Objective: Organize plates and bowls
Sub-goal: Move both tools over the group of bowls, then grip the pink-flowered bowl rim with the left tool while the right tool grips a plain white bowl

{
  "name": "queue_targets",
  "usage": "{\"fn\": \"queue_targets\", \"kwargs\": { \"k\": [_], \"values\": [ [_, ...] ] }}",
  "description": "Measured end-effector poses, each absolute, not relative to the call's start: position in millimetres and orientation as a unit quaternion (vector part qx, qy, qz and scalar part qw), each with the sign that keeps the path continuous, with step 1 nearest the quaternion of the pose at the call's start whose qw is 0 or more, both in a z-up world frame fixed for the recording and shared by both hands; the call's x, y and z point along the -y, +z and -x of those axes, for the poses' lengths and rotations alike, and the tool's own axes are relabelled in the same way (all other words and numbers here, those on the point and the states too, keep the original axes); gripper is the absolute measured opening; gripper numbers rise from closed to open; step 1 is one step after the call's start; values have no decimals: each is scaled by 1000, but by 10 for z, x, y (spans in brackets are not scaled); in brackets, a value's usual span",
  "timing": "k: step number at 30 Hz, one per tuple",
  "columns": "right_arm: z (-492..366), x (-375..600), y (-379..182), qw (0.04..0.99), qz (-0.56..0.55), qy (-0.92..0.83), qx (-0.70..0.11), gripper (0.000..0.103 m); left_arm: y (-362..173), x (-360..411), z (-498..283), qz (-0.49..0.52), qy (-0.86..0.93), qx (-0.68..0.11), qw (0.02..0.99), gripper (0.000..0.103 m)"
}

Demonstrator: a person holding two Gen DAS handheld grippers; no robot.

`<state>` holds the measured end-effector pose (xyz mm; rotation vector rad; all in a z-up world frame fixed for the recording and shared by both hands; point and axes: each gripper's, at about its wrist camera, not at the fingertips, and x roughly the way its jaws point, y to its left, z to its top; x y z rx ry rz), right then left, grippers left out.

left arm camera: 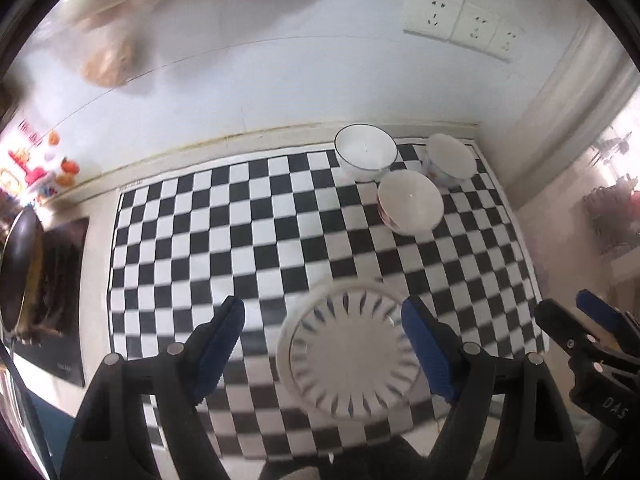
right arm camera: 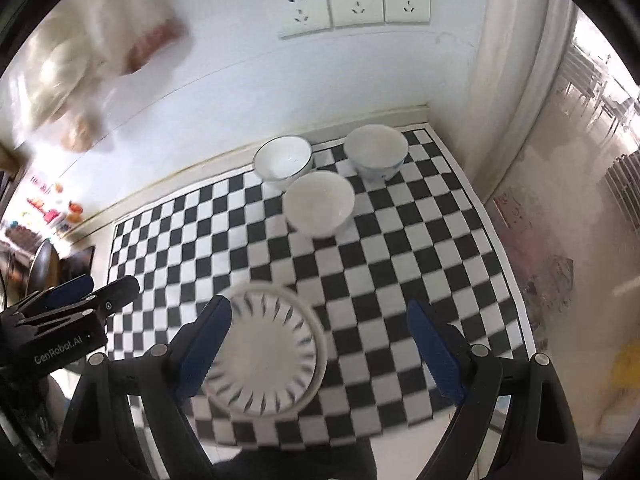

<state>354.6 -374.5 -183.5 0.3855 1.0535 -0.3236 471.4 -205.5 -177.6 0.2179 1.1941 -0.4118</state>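
Note:
A white plate with dark radial dashes lies on the checkered mat near its front edge; it also shows in the right wrist view. Three white bowls stand at the mat's far right corner: a dark-rimmed one, a patterned one at the right, and a nearer one. My left gripper is open above the plate, its right finger by the plate's edge. My right gripper is open, its left finger by the plate's left edge.
The checkered mat covers a white counter against a white wall with sockets. A dark pan on a stove sits at the left. Bags hang at the upper left. The counter's right edge drops beside the mat.

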Motion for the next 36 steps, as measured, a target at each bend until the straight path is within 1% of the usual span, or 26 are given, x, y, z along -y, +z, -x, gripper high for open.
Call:
{"fn": "queue_targets", "kwargs": {
  "k": [9,13,16,22,23,24,26,27,28,30,31,32,33,34,36],
  "values": [
    [-4316,4492,-2487,808,-195,-150,-535,91,-2389,2812,-5317,-163,-176,-555,796,80],
    [-4724,4884,-2880,792,-222,-117,-557,91,-2740,3079,-5583,-135,-166,-584,783,80],
    [-4998,5080,-3153,781,-223,-104,-574,89,-2986,3245,-5753,-122,-157,-605,771,80],
    [-5433,5281,-3615,761,-230,-71,-602,84,-3409,3385,-6045,-87,-145,-649,742,80],
    [-5471,5290,-3656,760,-233,-65,-604,80,-3464,3395,-6080,-81,-145,-656,736,80],
    [-5522,5302,-3717,756,-237,-57,-607,74,-3520,3401,-6114,-74,-143,-663,731,80],
    [-5608,5292,-3817,747,-249,-38,-615,69,-3613,3408,-6171,-63,-147,-672,723,73],
    [-5638,5286,-3858,744,-253,-33,-617,65,-3673,3420,-6196,-62,-146,-680,716,64],
    [-5651,5270,-3895,742,-257,-28,-619,62,-3722,3435,-6211,-62,-149,-686,709,60],
    [-5709,5235,-4008,734,-260,-20,-627,52,-3815,3473,-6239,-62,-155,-698,697,48],
    [-5738,5218,-4076,729,-261,-17,-632,49,-3863,3486,-6252,-62,-158,-703,691,46],
    [-5761,5214,-4137,725,-263,-15,-636,40,-3903,3493,-6259,-61,-160,-706,687,45],
    [-5775,5207,-4191,720,-267,-12,-640,32,-3935,3496,-6266,-61,-161,-709,684,40],
    [-5780,5201,-4235,716,-270,-11,-643,28,-3977,3500,-6275,-60,-164,-712,680,36],
    [-5794,5195,-4338,708,-272,-12,-651,16,-4047,3508,-6281,-52,-174,-720,670,33]
  ]
}}
